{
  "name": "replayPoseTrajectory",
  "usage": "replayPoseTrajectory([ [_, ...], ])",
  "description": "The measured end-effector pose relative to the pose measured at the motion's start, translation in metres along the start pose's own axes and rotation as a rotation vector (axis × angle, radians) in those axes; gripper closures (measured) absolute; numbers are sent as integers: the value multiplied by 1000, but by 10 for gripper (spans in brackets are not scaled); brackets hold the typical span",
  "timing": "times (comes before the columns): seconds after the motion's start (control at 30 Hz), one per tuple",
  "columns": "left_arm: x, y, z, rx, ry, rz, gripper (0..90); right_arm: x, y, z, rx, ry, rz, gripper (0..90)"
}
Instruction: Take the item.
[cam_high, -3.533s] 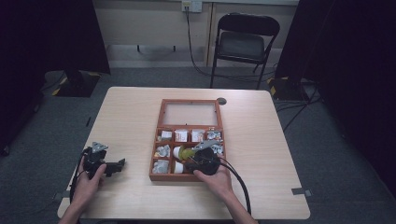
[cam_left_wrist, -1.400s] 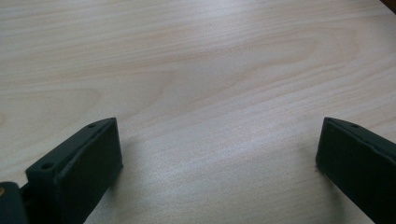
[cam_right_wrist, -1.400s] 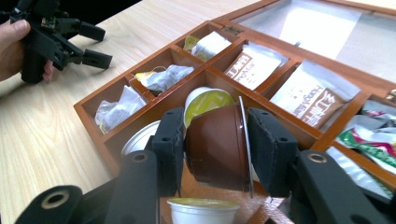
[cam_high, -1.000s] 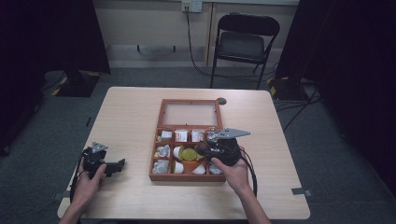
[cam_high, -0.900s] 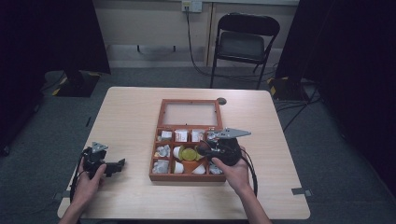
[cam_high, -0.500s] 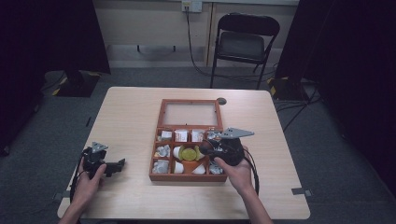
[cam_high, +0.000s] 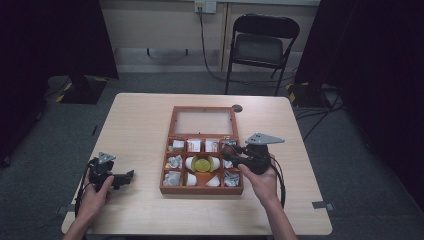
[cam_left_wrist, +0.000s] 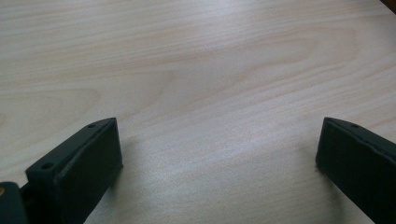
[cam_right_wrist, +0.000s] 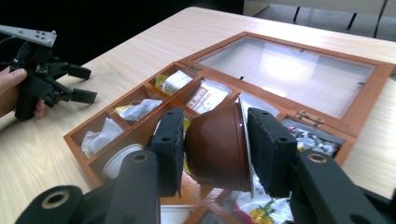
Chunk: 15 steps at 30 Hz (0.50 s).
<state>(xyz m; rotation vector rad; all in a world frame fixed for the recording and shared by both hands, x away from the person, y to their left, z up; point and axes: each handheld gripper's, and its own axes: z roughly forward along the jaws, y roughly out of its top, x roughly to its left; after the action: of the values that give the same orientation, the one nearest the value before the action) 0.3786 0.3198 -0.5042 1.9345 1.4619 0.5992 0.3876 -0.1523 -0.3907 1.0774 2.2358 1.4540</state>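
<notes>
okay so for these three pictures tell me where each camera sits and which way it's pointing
High view: above the person's side of the table, looking forward and down on the wooden box; both forearms enter from below.
Left gripper view: on the left gripper, facing bare tabletop between open jaws.
Right gripper view: on the right gripper, looking across the box; its jaws clamp a brown capsule.
Shared: the high and right gripper views both show the box and the left gripper.

Wooden compartment box (cam_high: 202, 186) with open glass lid, right gripper (cam_high: 231, 151) over it, left gripper (cam_high: 131, 176) resting on table (cam_high: 140, 125).
</notes>
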Motion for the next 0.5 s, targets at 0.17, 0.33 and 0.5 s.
replayPoseTrajectory([
  [0.17, 0, 0, 0, 0, 0, 0, 0, -7, 1, -7, -16, -17, 12, 576],
  [0.33, 0, 0, 0, 0, 0, 0, 0, -14, 0, -14, -24, -32, 32, 576],
  [0.5, 0, 0, 0, 0, 0, 0, 0, -19, 0, -18, -28, -49, 38, 576],
])
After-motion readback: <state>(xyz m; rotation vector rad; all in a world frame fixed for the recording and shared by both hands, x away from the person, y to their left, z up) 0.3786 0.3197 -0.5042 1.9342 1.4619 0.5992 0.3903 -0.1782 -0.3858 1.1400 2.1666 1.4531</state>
